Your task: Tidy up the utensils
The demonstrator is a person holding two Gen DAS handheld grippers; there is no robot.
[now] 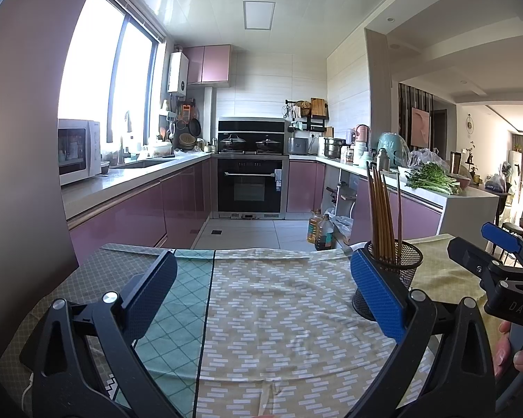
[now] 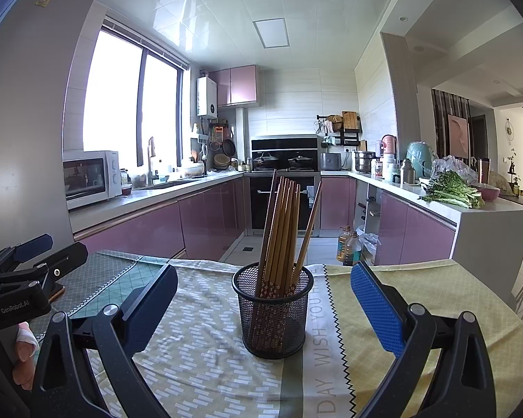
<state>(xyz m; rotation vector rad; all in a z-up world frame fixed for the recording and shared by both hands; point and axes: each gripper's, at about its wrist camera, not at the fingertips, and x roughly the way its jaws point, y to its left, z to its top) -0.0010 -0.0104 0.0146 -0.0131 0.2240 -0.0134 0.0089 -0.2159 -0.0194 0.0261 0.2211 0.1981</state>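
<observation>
**Chopsticks are in the cup**

I see the chopsticks standing in the black mesh cup on the tablecloth. My right gripper is wide open with the cup between its fingers, not touching. My left gripper is wide open too, holding nothing, with the cup just to its right. If I bump the cup, I think it could tip and spill the sticks.

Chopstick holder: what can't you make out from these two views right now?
- Holder, left wrist view: its lower left side is hidden behind the left gripper's blue finger.
- Chopsticks, right wrist view: they overlap, so no exact count.
- Tablecloth: near edge cut off by the frame in both views.
</observation>
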